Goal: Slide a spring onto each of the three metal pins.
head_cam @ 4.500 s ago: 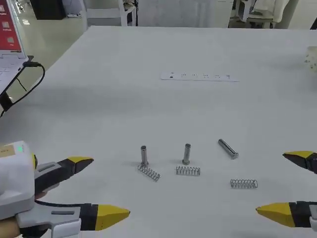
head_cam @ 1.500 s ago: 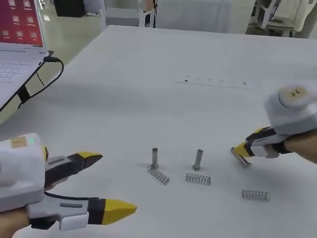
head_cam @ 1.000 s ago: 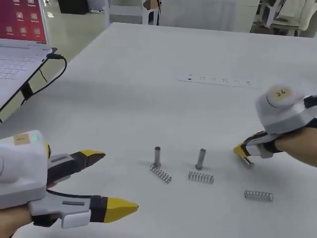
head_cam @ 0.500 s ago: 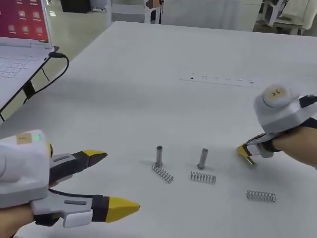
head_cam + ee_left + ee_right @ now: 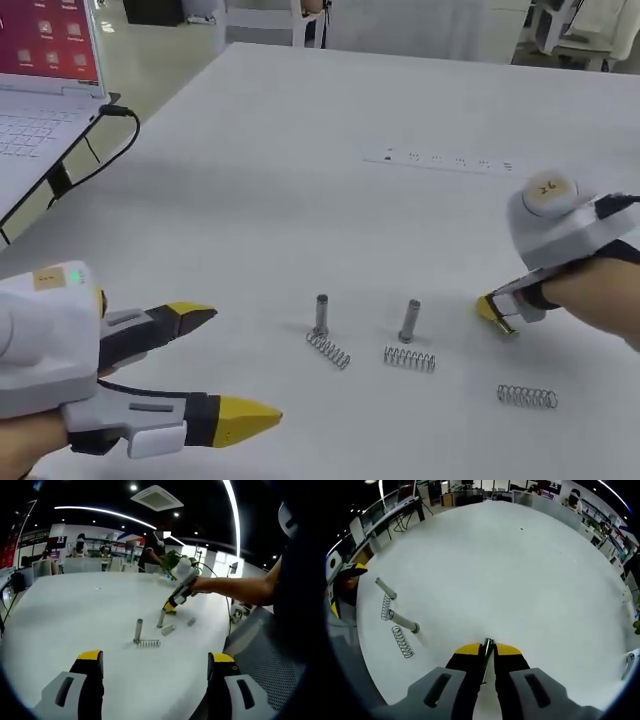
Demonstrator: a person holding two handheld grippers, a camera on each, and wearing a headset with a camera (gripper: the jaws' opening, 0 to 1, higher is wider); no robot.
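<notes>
Two metal pins (image 5: pixel 321 313) (image 5: pixel 410 319) stand upright mid-table, each with a spring (image 5: pixel 328 350) (image 5: pixel 409 358) lying beside its base. A third spring (image 5: pixel 527 397) lies further right. My right gripper (image 5: pixel 497 312) is shut on the third pin (image 5: pixel 487 654), which lies lengthwise between the yellow tips (image 5: pixel 487 648) down by the tabletop. My left gripper (image 5: pixel 225 365) hovers open at the lower left, holding nothing. In the left gripper view its jaws (image 5: pixel 155 656) spread wide toward the upright pins (image 5: pixel 138 630) (image 5: pixel 161 618) and the right gripper (image 5: pixel 172 605).
An open laptop (image 5: pixel 40 70) with a black cable (image 5: pixel 90 150) sits at the table's far left. A flush power strip (image 5: pixel 445 161) lies in the tabletop beyond the pins. A grey mesh chair (image 5: pixel 260 645) stands by the table edge.
My right gripper, open at the lower right before, has come in over the lying third pin and shut on it. The left gripper has stayed open in place.
</notes>
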